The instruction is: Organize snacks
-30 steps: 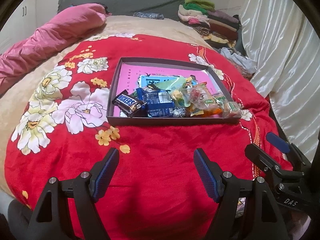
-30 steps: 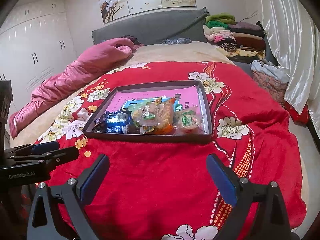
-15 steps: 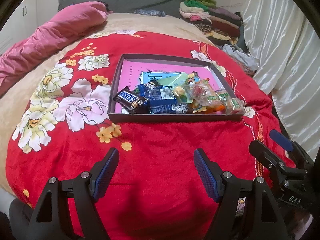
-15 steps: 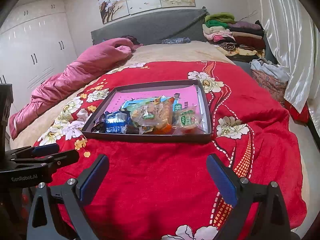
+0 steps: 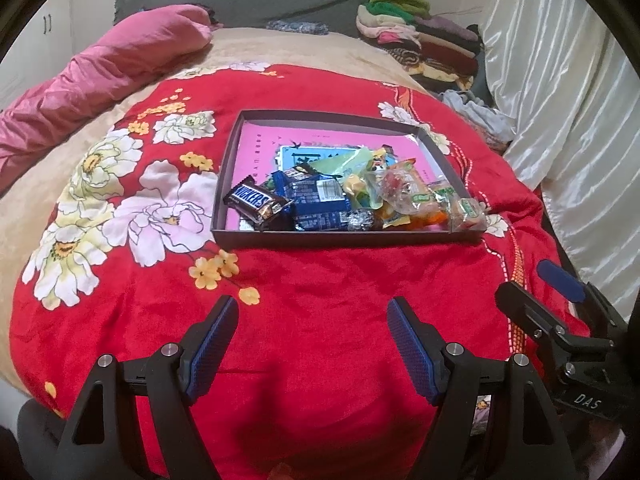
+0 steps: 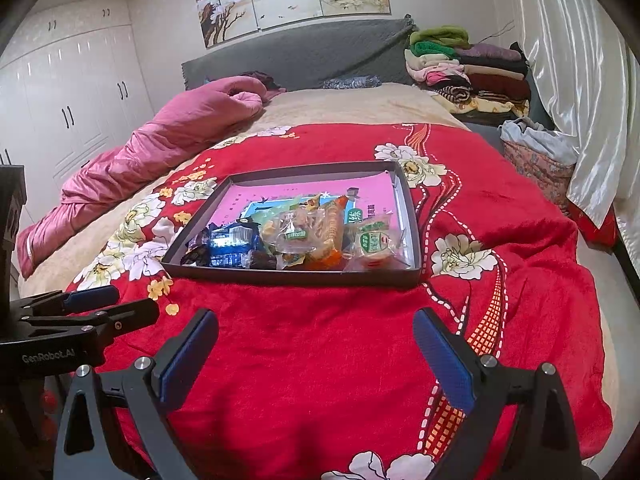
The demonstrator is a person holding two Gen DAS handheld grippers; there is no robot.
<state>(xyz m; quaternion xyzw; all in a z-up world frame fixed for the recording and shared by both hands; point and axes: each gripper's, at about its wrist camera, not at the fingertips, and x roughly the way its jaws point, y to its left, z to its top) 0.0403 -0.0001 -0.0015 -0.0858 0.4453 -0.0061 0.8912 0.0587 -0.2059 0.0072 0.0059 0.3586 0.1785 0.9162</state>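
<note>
While both tools hover over the red blanket (image 5: 320, 300), the left tool (image 5: 312, 336) and right tool (image 6: 316, 344) sit wide open, holding nothing. Snacks (image 5: 340, 200) are piled in the near end of a dark tray (image 5: 320, 238) on the bed, Snickers bar (image 5: 256, 202) leftmost.

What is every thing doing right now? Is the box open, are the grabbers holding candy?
Left gripper: open, holding nothing, above the red blanket.
Right gripper: open, holding nothing.
Box: open, no lid on it, flat on the red blanket.
Snacks: heaped at the near end of the box.
Snickers bar: wrapped, lying in the box at the heap's left.
</note>
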